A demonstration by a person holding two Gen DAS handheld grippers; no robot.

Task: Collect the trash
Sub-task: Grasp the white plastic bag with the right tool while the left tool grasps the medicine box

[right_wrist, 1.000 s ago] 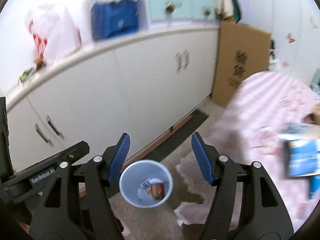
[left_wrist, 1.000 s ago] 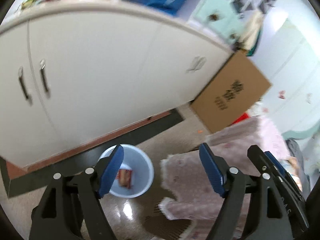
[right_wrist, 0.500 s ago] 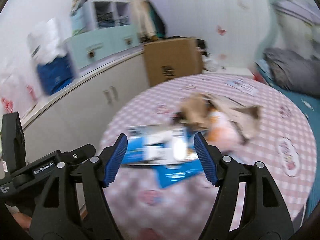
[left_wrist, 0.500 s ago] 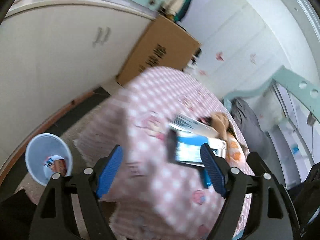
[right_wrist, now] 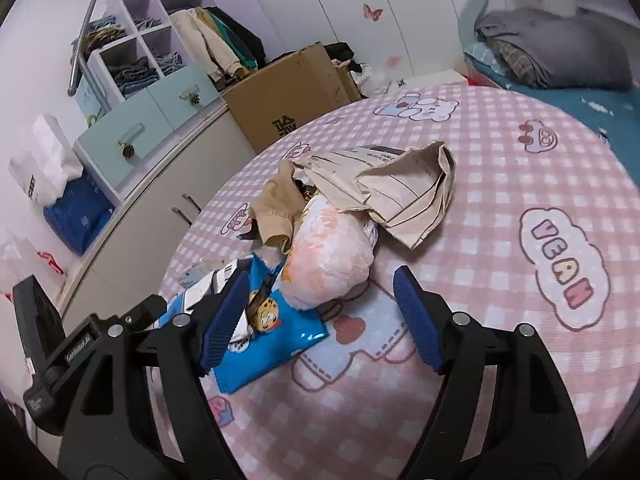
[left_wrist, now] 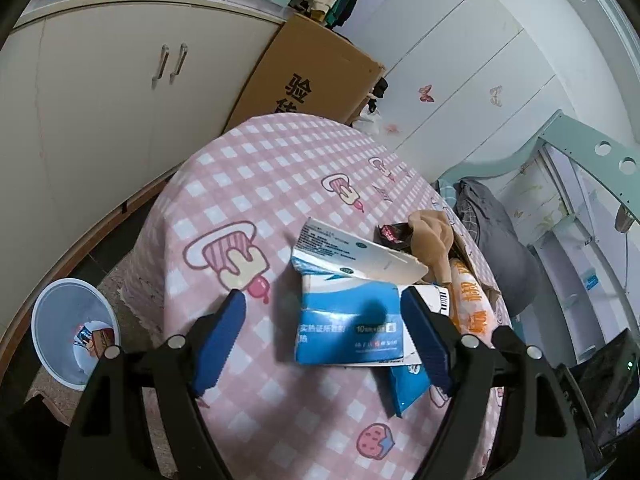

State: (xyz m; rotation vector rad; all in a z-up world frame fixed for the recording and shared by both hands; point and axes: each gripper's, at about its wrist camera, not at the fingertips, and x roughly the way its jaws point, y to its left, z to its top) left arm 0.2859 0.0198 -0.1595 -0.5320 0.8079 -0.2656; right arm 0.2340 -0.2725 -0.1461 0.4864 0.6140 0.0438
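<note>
Two hand-held grippers hover over a round table [right_wrist: 520, 360] draped in a pink checked cloth, where a heap of trash lies near the middle. The left gripper [left_wrist: 324, 336] has its blue pads spread wide with nothing pinched; below and between them sits a blue-and-white carton [left_wrist: 344, 328], flattened and lying on the cloth, with a torn white flap [left_wrist: 352, 256] folded up behind it. The right gripper [right_wrist: 320, 320], whose jaws have just been opening, is likewise spread and empty; a puffy orange-and-white bag [right_wrist: 332, 256] rests on the cloth between its pads without touching them, and a blue snack wrapper [right_wrist: 272, 344] with a cartoon tiger lies flat just beside and partly behind the left pad. Behind the bag, crumpled brown paper [right_wrist: 400, 196] and a tan scrap [right_wrist: 276, 208] are piled together, touching it. A small dark wrapper [left_wrist: 394, 234] lies at the far edge of the heap in the left view. On the floor beside the table stands a pale blue bin [left_wrist: 52, 320], holding a couple of small packets already. A cardboard box [left_wrist: 316, 76] leans against white cupboards [left_wrist: 100, 120] beyond the table
</note>
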